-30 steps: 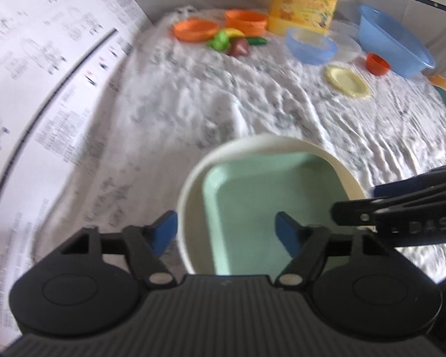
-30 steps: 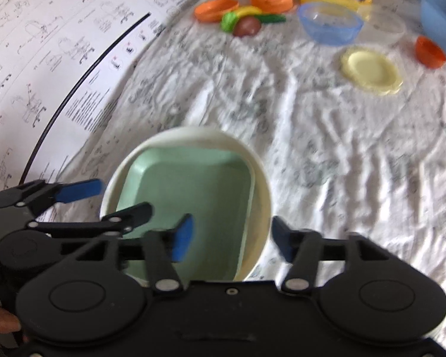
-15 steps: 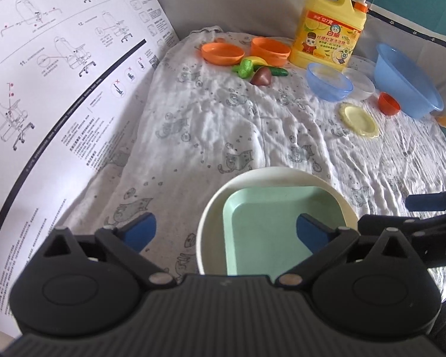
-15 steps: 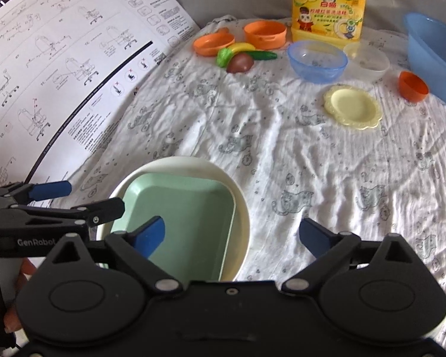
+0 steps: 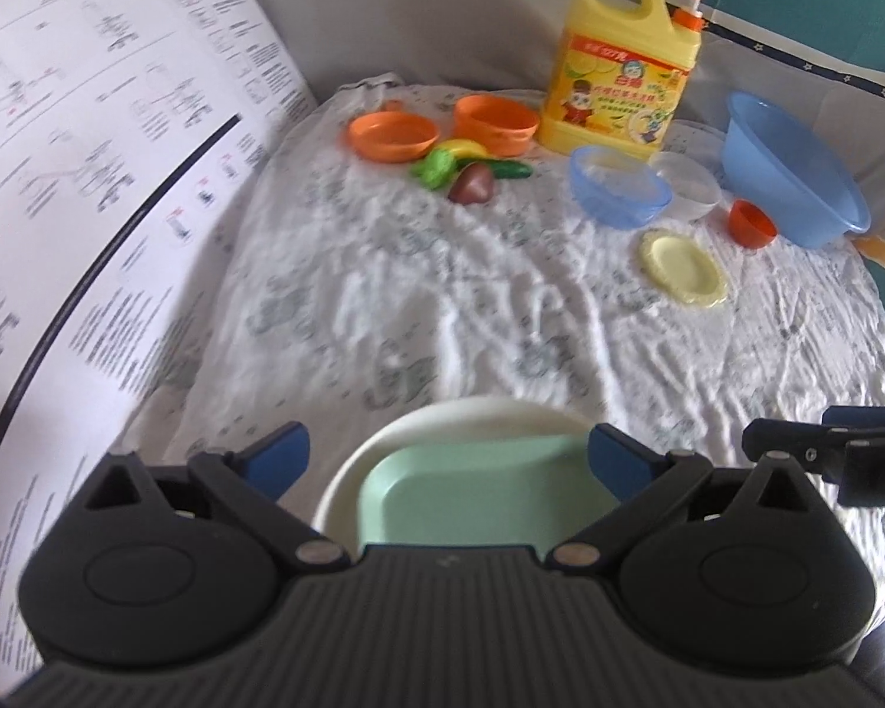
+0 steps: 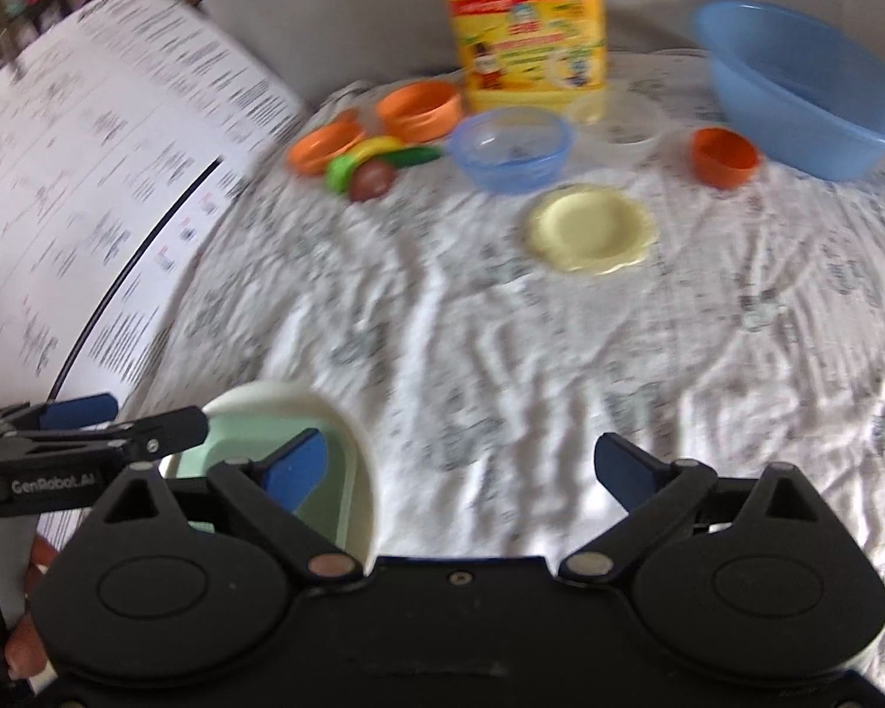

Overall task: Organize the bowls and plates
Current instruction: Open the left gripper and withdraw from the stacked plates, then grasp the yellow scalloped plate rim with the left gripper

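A pale green square plate lies inside a cream round plate on the cloth, close in front of my left gripper, which is open and empty above its near edge. The stack also shows at the lower left of the right wrist view. My right gripper is open and empty, to the right of the stack. Farther back lie a small yellow plate, a small blue bowl, a clear bowl, a large blue basin, an orange cup, and an orange plate and orange bowl.
A yellow detergent jug stands at the back. Toy vegetables lie by the orange dishes. A large printed instruction sheet rises along the left. The wrinkled white cloth covers the surface.
Both grippers opened wide and pulled back from the stacked plates. The right gripper swung to the right, so the stack now sits at its lower left.
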